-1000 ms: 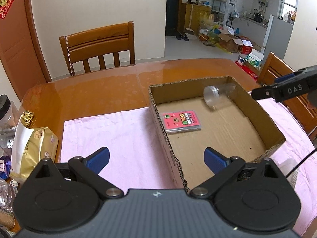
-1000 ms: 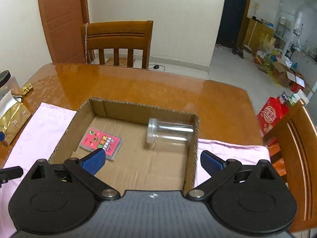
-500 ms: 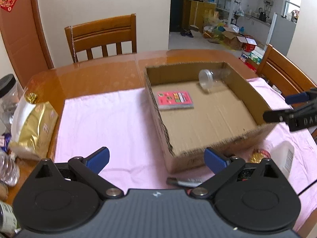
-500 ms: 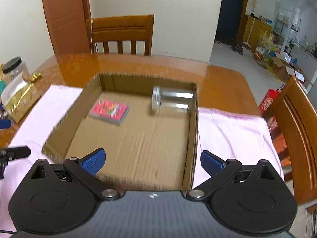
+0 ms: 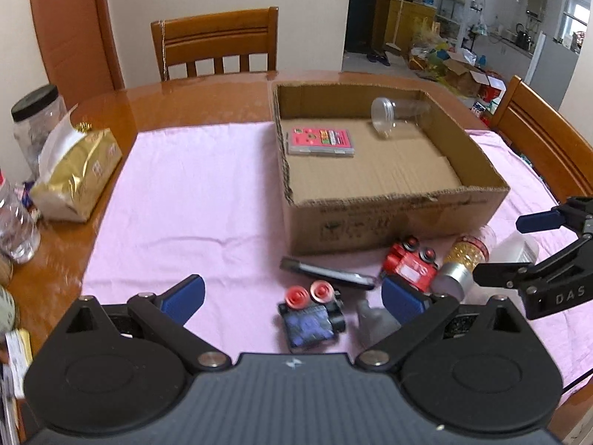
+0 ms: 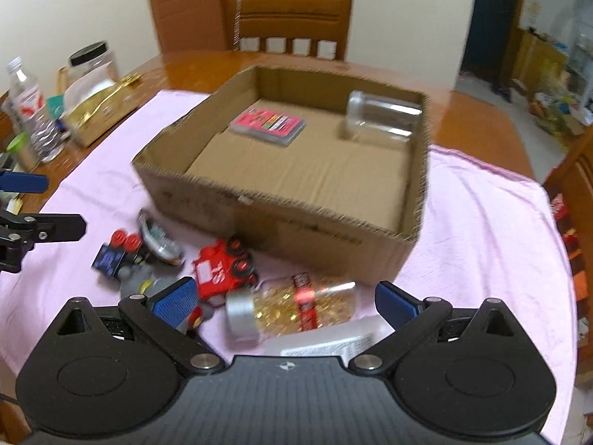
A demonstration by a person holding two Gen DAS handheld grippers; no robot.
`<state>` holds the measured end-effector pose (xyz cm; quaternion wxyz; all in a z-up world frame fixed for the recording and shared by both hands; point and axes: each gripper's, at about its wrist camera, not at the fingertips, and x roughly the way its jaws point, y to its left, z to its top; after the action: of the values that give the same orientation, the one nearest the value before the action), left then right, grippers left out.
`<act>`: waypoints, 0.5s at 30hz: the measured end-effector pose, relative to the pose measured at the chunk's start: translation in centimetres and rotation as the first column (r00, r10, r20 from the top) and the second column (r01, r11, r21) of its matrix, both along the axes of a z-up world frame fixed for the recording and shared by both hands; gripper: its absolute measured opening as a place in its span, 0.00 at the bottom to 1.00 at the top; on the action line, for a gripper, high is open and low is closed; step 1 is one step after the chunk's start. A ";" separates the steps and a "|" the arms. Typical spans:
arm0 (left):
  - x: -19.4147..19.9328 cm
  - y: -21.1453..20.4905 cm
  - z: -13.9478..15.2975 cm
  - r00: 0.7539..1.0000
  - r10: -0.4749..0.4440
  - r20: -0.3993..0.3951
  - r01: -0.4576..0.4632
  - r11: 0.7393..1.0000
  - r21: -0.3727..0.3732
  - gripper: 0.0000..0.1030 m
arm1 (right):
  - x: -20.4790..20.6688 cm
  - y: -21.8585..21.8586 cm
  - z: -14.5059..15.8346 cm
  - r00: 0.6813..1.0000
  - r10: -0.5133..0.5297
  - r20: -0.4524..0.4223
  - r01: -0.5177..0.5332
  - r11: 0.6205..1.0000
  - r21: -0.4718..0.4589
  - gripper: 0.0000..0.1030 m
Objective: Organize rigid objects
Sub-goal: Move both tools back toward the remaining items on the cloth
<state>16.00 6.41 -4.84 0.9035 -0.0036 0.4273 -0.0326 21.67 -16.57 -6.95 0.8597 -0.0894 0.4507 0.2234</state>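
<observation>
A cardboard box (image 5: 393, 218) (image 6: 281, 218) on the pink cloth holds a pink card case (image 5: 320, 141) (image 6: 268, 125) and a clear jar (image 5: 396, 113) (image 6: 381, 115) lying on its side. In front of the box lie a red toy car (image 5: 409, 265) (image 6: 222, 269), a blue toy car (image 5: 311, 320) (image 6: 115, 254), a dark flat object (image 5: 328, 276), a grey figure (image 5: 374, 320) and a gold-filled bottle (image 5: 461, 259) (image 6: 296, 306). My left gripper (image 5: 292, 294) is open above the blue car. My right gripper (image 6: 283, 298) is open over the gold bottle.
A gold bag (image 5: 76, 174) (image 6: 100, 109), a black-lidded jar (image 5: 35, 118) (image 6: 92, 61) and a water bottle (image 6: 33, 111) crowd the table's left side. Wooden chairs stand at the far side (image 5: 215, 42) and at the right (image 5: 545, 137). A white bottle (image 6: 330, 341) lies near me.
Both grippers have pulled back toward the table's near edge and away from the box. The toys and bottles in front of the box have come into view. Both stay open.
</observation>
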 end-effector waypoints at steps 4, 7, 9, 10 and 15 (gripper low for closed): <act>-0.6 -1.0 -0.4 1.000 0.003 -0.011 -0.003 1.000 0.002 0.98 | -1.0 -0.6 -0.1 1.000 0.017 -0.003 -0.017 1.000 -0.014 1.00; -1.1 -1.6 -0.6 1.000 0.007 -0.015 -0.007 1.000 -0.006 0.98 | -1.6 -1.3 0.1 1.000 0.024 -0.012 -0.024 1.000 -0.014 1.00; -1.3 -2.1 -0.7 1.000 0.007 -0.015 -0.007 1.000 -0.007 0.98 | -2.3 -1.8 0.2 1.000 0.024 -0.020 -0.025 0.999 -0.020 1.00; -1.4 -2.4 -0.8 1.000 0.004 -0.015 -0.004 1.000 -0.007 0.98 | -2.6 -2.1 0.2 0.999 0.022 -0.027 -0.023 1.000 -0.022 1.00; -1.7 -3.9 -0.9 0.999 -0.028 -0.016 0.028 1.000 -0.004 0.98 | -4.0 -3.5 -0.2 1.000 -0.001 -0.031 0.000 1.000 -0.030 1.00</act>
<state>14.26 2.55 -5.79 0.8994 0.0005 0.4347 -0.0459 17.65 -20.08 -7.15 0.8511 -0.0986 0.4674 0.2176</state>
